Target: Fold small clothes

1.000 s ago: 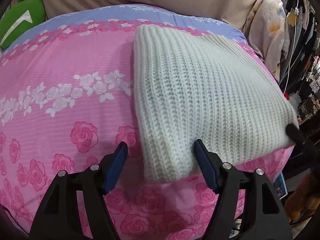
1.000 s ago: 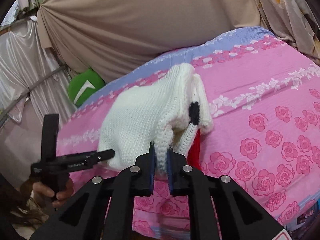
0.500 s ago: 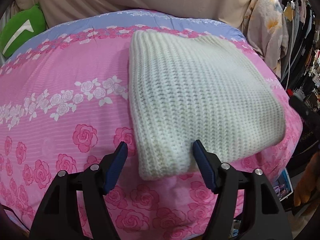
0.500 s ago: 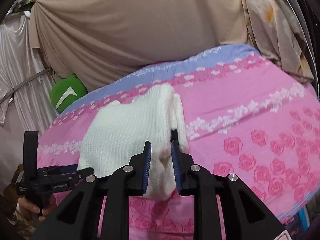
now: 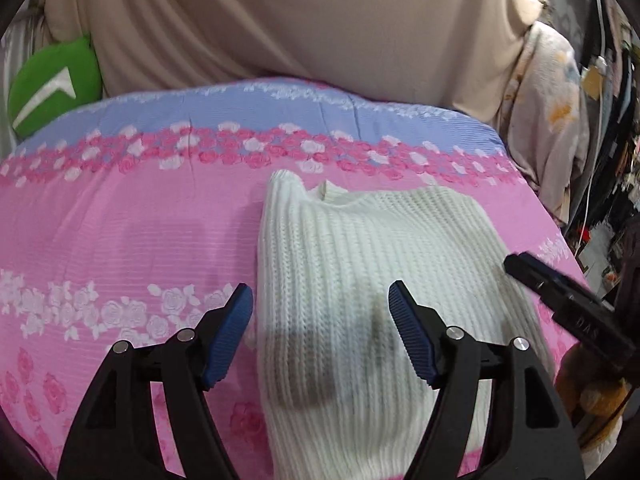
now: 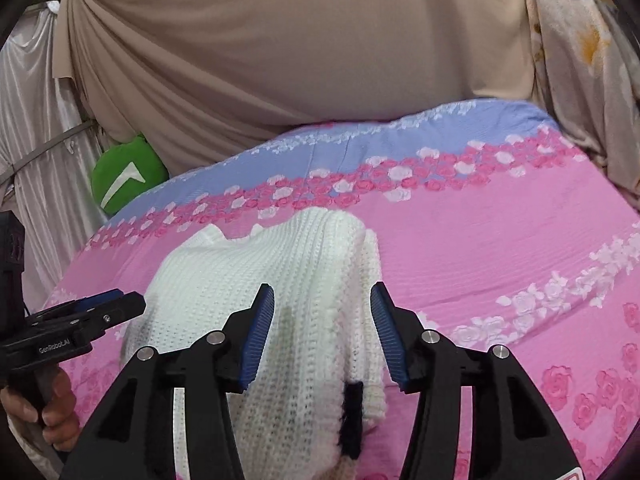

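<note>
White knit sweater [image 5: 372,304] lies folded on pink sheet [image 5: 120,240]; left gripper [image 5: 320,320] spread above it, right gripper [image 6: 322,320] just opening, pinching nothing.

We see the knit sweater [image 5: 372,280] on the bedspread [image 5: 120,232], a cushion [image 5: 52,84] at ten o'clock, a curtain [image 5: 280,20] behind.

Bright overhead light, soft shadows on the knit [image 5: 320,368], fisheye-warped dark corners.

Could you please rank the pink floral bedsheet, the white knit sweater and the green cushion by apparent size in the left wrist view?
1. pink floral bedsheet
2. white knit sweater
3. green cushion, partly cut off and farther away, so its true size is unsure.
</note>
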Action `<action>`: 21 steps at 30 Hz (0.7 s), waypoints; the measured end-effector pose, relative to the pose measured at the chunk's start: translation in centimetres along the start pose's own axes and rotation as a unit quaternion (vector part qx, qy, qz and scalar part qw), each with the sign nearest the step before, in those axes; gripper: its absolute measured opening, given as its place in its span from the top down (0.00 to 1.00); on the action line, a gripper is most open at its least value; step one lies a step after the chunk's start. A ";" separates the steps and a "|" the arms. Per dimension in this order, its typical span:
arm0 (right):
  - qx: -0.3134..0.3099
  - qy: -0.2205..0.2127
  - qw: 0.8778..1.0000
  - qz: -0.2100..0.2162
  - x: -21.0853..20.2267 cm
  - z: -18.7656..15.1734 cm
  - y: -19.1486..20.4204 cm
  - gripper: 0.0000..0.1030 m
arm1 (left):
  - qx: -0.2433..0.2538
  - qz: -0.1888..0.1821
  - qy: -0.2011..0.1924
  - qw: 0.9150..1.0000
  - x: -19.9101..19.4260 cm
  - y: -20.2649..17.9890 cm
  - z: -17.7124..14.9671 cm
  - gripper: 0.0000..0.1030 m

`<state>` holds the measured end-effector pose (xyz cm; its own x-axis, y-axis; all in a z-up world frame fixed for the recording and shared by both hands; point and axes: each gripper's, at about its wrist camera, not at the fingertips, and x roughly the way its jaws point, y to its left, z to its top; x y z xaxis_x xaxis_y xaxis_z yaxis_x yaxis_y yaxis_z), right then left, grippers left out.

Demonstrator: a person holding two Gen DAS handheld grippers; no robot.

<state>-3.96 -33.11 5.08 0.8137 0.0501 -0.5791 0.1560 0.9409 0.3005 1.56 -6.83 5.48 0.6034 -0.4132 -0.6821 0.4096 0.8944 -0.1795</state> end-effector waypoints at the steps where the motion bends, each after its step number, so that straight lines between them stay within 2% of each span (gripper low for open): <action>1: 0.002 0.010 1.000 0.011 0.6 -0.1 0.0 0.79 | -0.008 0.002 0.008 1.000 0.7 0.3 0.0 0.34; 2: 0.006 0.008 1.000 0.018 0.6 0.0 0.0 0.84 | -0.012 0.001 0.015 1.000 1.3 0.4 0.0 0.33; 6: 0.020 -0.067 0.997 0.035 -3.0 0.4 0.0 0.86 | -0.003 0.010 0.021 1.000 2.0 0.4 -0.4 0.31; 7: 0.024 -0.064 0.997 0.028 -2.6 0.4 -0.2 0.87 | -0.002 0.011 0.021 1.000 2.2 0.3 -0.5 0.30; 9: 0.026 -0.003 0.999 -0.024 1.3 -0.5 -1.6 0.87 | -0.002 0.014 0.025 1.000 3.0 0.2 -0.7 0.29; 10: 0.024 0.019 0.999 -0.029 3.2 -1.3 -2.1 0.86 | -0.003 0.012 0.027 1.000 3.3 0.1 -0.8 0.29; 11: 0.032 0.004 0.999 -0.015 2.9 -1.7 -2.5 0.86 | -0.005 0.015 0.029 0.999 3.7 0.1 -1.0 0.28; 13: 0.042 0.000 0.999 -0.015 1.5 -1.2 -2.5 0.85 | -0.004 0.023 0.027 0.999 3.8 0.0 -1.0 0.23; 16: 0.054 -0.023 0.998 -0.009 -1.2 -1.4 -2.1 0.78 | -0.004 0.028 0.030 0.999 3.6 0.0 -0.8 0.22; 18: 0.058 -0.030 0.998 -0.005 -2.7 -2.0 -1.9 0.76 | -0.001 0.033 0.029 0.999 3.0 -0.1 -0.8 0.22; 20: 0.067 -0.035 0.997 -0.004 -4.0 -3.0 -1.9 0.63 | 0.001 0.034 0.027 0.999 2.3 -0.3 -0.8 0.21; 21: 0.072 -0.032 0.997 -0.006 -4.5 -3.4 -2.0 0.59 | 0.003 0.033 0.028 0.999 2.0 -0.5 -0.9 0.20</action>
<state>-9.83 -34.11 4.45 0.8449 0.0134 -0.5347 0.2406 0.8834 0.4022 1.96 -7.94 3.57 0.5896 -0.3431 -0.7312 0.3748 0.9181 -0.1286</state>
